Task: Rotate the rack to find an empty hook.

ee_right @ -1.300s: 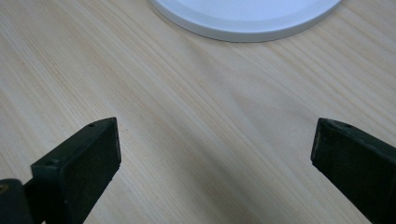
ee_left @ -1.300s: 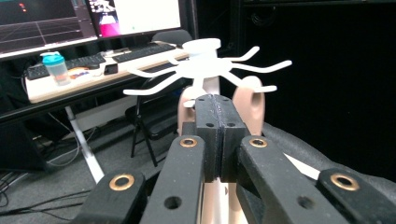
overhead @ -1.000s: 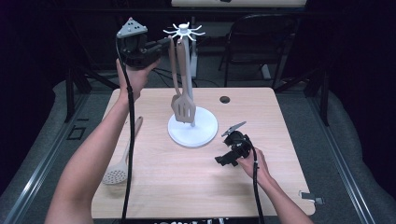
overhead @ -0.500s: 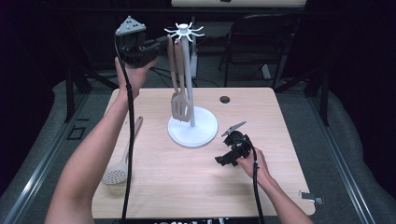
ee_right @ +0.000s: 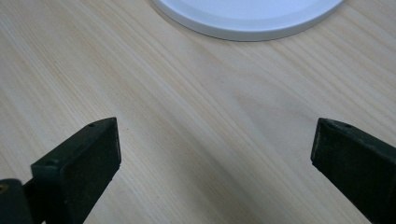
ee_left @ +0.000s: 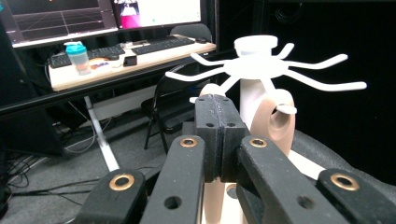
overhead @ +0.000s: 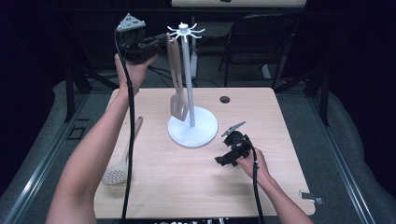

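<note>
A pale wooden slotted spatula hangs upright from the white rack, upper centre; left claw clamped on its handle, right claw apart.

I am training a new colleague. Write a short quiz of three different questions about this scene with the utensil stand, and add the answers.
1. True or false: the left gripper has its jaws wide open.
2. Which utensil lies flat on the table? A) slotted spatula B) perforated spoon C) whisk
3. Fill in: the slotted spatula hangs from a hook of the white ____.

Key
1. False: the jaws are closed, near the spatula's handle top.
2. B: the perforated spoon lies near the left edge.
3. stand; the right gripper rests open near its base.
</note>
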Demonstrator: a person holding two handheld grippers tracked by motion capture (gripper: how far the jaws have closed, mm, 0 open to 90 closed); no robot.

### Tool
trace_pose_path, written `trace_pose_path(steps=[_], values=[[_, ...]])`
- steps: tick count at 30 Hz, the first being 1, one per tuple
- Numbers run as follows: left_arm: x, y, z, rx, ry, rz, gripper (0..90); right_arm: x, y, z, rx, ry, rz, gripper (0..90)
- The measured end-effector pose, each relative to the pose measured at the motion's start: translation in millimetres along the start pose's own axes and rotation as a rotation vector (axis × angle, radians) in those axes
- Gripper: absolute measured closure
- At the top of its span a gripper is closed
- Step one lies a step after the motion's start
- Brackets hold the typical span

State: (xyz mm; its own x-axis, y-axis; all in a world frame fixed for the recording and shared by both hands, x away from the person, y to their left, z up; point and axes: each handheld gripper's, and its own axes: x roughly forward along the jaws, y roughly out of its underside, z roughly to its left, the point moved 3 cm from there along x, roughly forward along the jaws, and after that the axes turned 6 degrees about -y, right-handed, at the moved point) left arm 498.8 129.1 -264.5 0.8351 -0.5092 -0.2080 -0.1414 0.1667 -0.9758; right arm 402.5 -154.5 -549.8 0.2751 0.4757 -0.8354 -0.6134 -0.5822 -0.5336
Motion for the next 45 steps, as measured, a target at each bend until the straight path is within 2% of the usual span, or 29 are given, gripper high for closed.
trace_pose_path(steps=[3, 5, 6, 9, 10, 12, 14, 19, 20, 24, 29, 37, 38, 40, 45], values=[[-2.2, 1.7, -1.4, -0.005, 0.003, -0.008, 90.0, 0.7, 0.2, 0.7, 0.008, -0.004, -0.008, 1.3], [-5.1, 4.6, -1.8, -0.004, 0.005, -0.01, 90.0, -0.2, 0.2, 0.0, 0.001, -0.007, 0.0, 1.3], [-5.1, 4.6, -1.8, -0.004, 0.005, -0.01, 90.0, -1.6, 0.5, -0.3, 0.002, 0.006, 0.018, 1.2], [-11.0, 10.0, -2.3, -0.005, 0.014, -0.01, 90.0, -0.7, 0.1, 0.3, 0.002, -0.006, 0.002, 1.3], [-11.0, 10.0, -2.3, -0.005, 0.014, -0.01, 90.0, -1.8, 0.1, -0.4, -0.012, 0.006, 0.02, 1.3], [-15.1, 12.4, -5.6, -0.003, 0.033, -0.016, 90.0, -0.5, -0.1, 0.1, -0.007, 0.003, 0.006, 1.3], [-16.7, 12.4, -7.3, 0.007, 0.039, -0.012, 90.0, -0.3, -0.1, 0.2, -0.006, 0.003, 0.009, 1.3], [-24.3, 5.1, -24.2, 0.046, 0.088, -0.033, 90.0, 0.7, 0.0, 0.1, -0.002, 0.002, 0.015, 1.3], [-24.5, 4.0, -27.0, 0.056, 0.092, -0.03, 90.0, 0.0, -0.1, 0.0, -0.005, 0.0, 0.033, 1.3], [-21.7, 0.6, -33.5, 0.078, 0.091, -0.027, 90.0, 0.6, -0.2, 0.6, -0.009, 0.001, 0.029, 1.3], [-15.4, 0.5, -28.3, 0.057, 0.071, -0.023, 90.0, 0.1, 0.7, -0.6, -0.01, 0.002, 0.019, 1.3], [-11.2, 0.1, -20.8, 0.047, 0.047, -0.014, 90.0, 0.1, 0.4, -0.4, -0.013, 0.002, 0.019, 1.4], [-10.5, 0.0, -19.8, 0.045, 0.044, -0.015, 90.0, 0.8, 0.6, 0.5, -0.001, 0.013, 0.005, 1.4], [-9.6, -0.3, -17.0, 0.039, 0.037, -0.014, 90.0, 0.1, 0.4, -0.5, -0.012, 0.0, 0.023, 1.3], [-7.9, -0.2, -10.9, 0.022, 0.027, -0.012, 90.0, 0.8, 0.5, 0.1, -0.005, 0.004, 0.014, 1.4]])
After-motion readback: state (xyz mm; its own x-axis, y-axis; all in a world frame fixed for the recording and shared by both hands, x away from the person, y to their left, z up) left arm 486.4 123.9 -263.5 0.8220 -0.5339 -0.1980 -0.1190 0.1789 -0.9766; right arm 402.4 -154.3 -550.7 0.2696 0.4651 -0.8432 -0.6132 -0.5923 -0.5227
